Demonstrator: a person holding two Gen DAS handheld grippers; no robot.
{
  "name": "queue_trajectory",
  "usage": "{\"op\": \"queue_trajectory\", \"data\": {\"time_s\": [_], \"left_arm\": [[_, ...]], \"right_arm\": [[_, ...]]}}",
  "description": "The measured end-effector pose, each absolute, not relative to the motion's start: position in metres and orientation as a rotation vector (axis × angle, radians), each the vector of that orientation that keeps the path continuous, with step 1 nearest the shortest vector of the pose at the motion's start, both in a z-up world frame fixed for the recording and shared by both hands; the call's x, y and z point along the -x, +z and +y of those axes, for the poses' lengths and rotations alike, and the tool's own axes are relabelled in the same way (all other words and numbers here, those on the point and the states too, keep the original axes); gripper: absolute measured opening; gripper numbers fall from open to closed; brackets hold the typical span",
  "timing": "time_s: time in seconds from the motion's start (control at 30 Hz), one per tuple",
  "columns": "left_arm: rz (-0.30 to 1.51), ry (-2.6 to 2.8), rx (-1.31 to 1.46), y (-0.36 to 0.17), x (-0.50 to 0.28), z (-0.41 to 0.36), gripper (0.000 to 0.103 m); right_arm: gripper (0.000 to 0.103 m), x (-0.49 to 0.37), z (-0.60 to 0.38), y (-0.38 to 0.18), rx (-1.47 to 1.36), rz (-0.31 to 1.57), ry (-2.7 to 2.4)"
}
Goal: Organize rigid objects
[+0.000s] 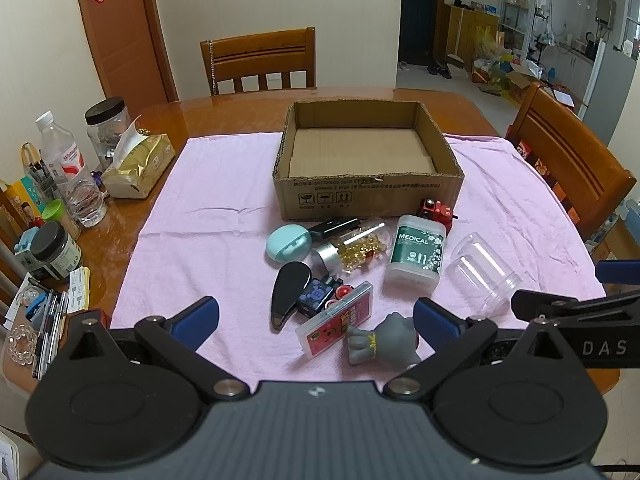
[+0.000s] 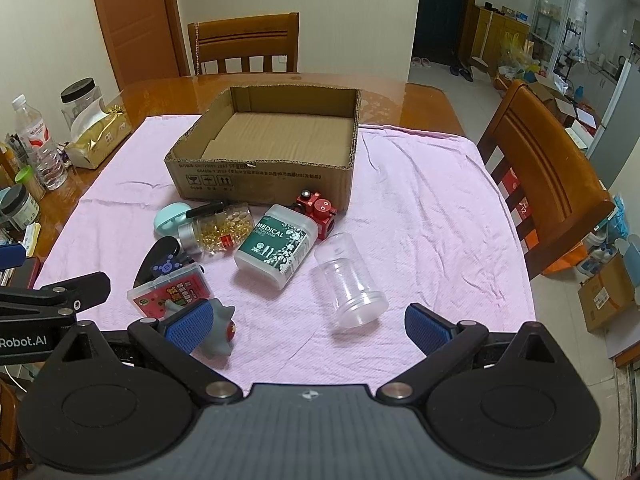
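hovering at the near edge of the pink towel (image 2: 420,216), both tools are holding nothing: the left gripper (image 1: 316,320) and the right gripper (image 2: 318,320) are each standing with jaws spread wide, well apart from any load. the cardboard box (image 2: 264,184) is sitting empty at the far side of the towel, and the rigid objects are lying in a loose cluster just in front of its near wall. the clear plastic jar (image 2: 352,284) is lying on its side nearest the right gripper, slightly apart from the rest; it is probably light, smooth and ready to roll, so pinching it across the body near the open mouth looks safest. the medical swab box (image 2: 274,252) (flat-sided and stiff) is likely giving an easier hold across its narrow sides. the grey toy figure (image 1: 384,338) is lying closest to the left gripper, touching the red card case (image 1: 340,322).
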State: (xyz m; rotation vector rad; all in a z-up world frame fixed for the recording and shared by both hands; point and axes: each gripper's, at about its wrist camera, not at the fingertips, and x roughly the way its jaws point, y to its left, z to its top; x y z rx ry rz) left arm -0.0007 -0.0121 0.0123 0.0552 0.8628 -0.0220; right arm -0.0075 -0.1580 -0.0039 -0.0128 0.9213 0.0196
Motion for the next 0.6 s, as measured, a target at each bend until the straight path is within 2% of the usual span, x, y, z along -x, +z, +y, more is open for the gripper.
{"op": "queue_trajectory", "data": {"time_s": [0.6], "left_arm": [[0.857,-0.023,-0.059,0.0153,0.0009,-0.0144,0.102]], "right_arm": [[0.103,0.0112,-0.1615,0.002,0.019,0.912,0.024]]}}
